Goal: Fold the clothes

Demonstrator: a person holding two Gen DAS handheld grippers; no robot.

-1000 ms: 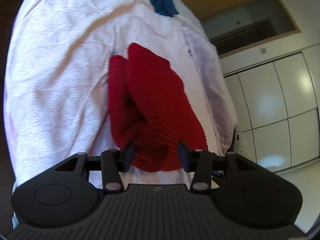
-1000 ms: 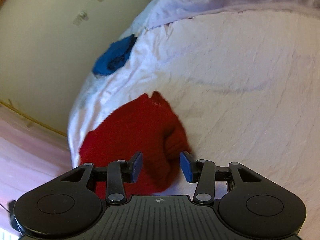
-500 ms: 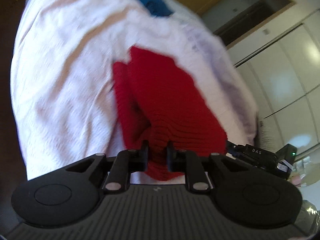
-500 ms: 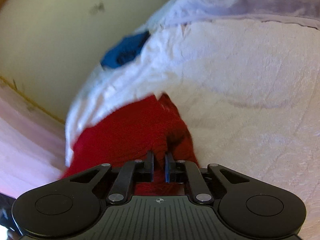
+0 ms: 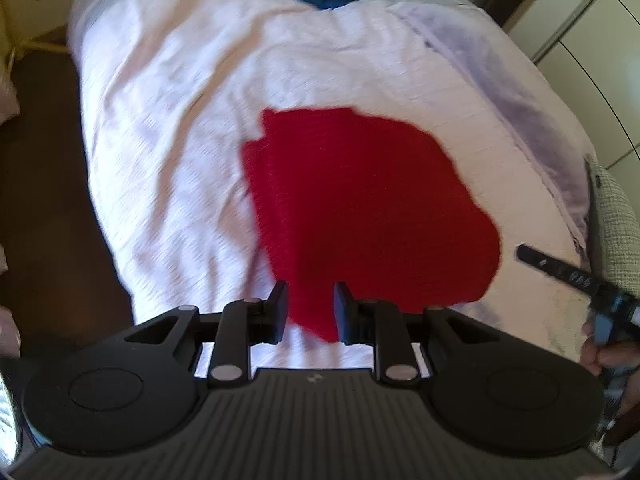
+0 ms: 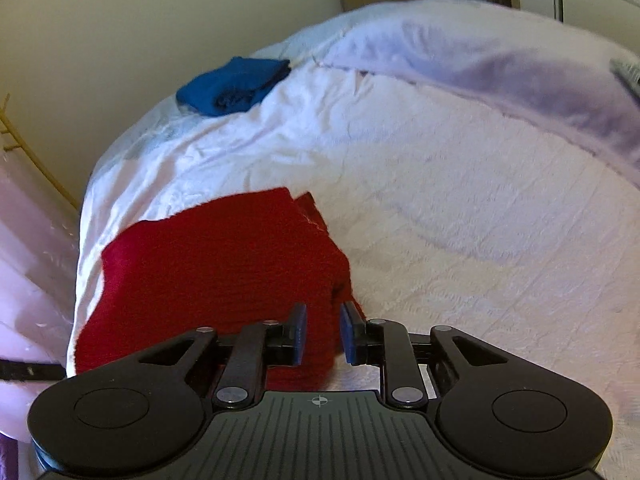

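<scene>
A red knit garment [image 5: 360, 208] lies folded on the white bedspread [image 5: 168, 120]. My left gripper [image 5: 310, 312] hangs over its near edge. The jaws are opening, with red cloth showing in the gap and neither pad pressing on it. In the right wrist view the same red garment [image 6: 216, 260] lies near the bed's left edge. My right gripper [image 6: 322, 332] is above its near right corner. Those jaws are opening too, and the blue pads [image 6: 300, 328] stand clear of the cloth between them.
A folded blue garment [image 6: 236, 86] sits at the far end of the bed [image 6: 480, 240]. A lilac blanket [image 6: 500, 64] runs along the bed's right side. White wardrobe doors [image 5: 592, 40] stand to the right and dark floor [image 5: 40, 200] lies on the left. A hand [image 5: 604, 354] holds a black tool at the right edge.
Both grippers shut on the red garment's near edge, then parted their jaws and drew up and back. The garment now lies flatter and wider on the bedspread.
</scene>
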